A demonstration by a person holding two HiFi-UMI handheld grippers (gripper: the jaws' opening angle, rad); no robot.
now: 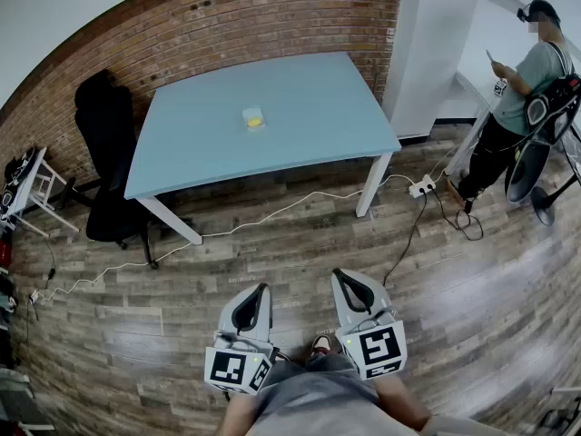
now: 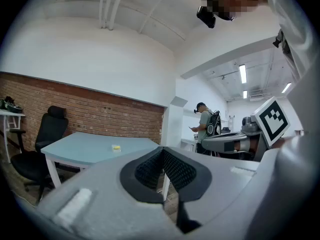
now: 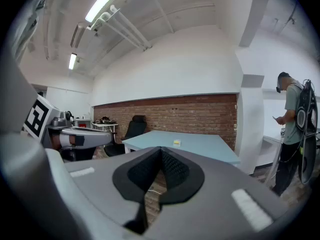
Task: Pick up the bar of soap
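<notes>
The bar of soap [image 1: 253,116] is a small pale yellow block lying near the middle of the light blue table [image 1: 318,125]. It also shows as a tiny yellow spot in the left gripper view [image 2: 116,147] and the right gripper view [image 3: 177,143]. Both grippers hang low over the wooden floor, well short of the table. My left gripper [image 1: 259,291] is shut with nothing in it, its jaws pressed together [image 2: 162,156]. My right gripper [image 1: 343,276] is shut and empty too, pads meeting [image 3: 161,156].
A black office chair [image 1: 109,153] stands at the table's left end. White cables [image 1: 272,216] and a power strip [image 1: 421,187] lie on the floor in front of the table. A person [image 1: 517,89] stands at the right by a white counter. A small white side table [image 1: 32,184] is far left.
</notes>
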